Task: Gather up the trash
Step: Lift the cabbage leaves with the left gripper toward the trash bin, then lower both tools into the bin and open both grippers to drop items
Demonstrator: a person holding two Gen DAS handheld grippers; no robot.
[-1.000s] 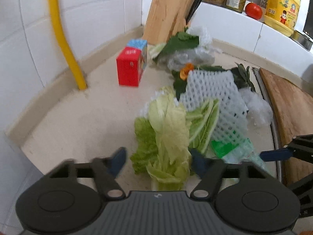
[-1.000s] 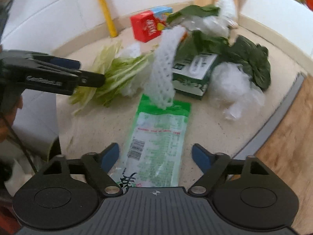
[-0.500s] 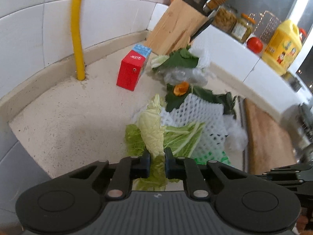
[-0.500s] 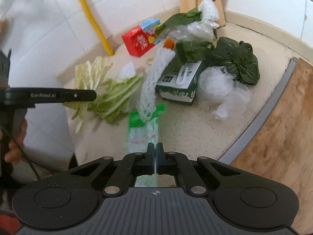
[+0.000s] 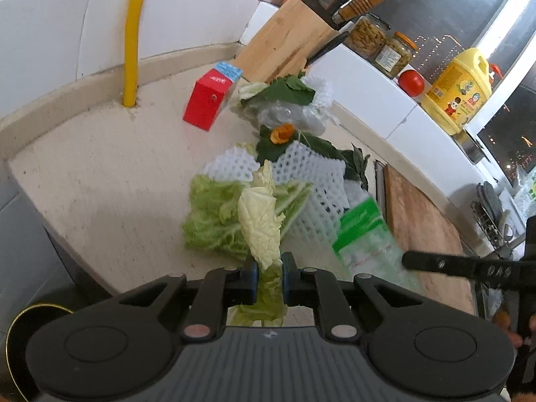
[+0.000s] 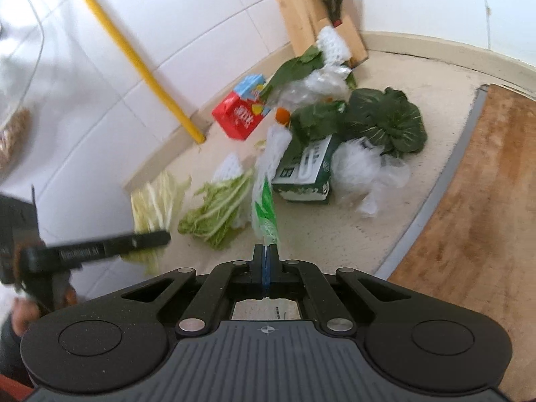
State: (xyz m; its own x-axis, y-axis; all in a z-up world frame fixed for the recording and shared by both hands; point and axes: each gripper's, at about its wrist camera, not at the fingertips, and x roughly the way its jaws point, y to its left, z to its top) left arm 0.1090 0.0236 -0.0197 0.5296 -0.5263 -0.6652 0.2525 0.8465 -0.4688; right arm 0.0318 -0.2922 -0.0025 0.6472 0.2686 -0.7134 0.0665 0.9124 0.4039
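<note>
Lifted cabbage leaf [image 5: 261,221], base hidden.

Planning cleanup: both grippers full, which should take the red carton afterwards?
Left, probably. The left gripper, jaws just closed on a cabbage leaf, works the red carton's side of the pile; the right gripper holds the green bag nearer the cutting board.

A second ago both grippers stood open over the bench. Now the left gripper [image 5: 269,276] has closed on a pale cabbage leaf [image 5: 261,224] and lifted it, while the right gripper [image 6: 265,261] has pinched the green plastic bag [image 6: 264,211], raising it on edge.
</note>
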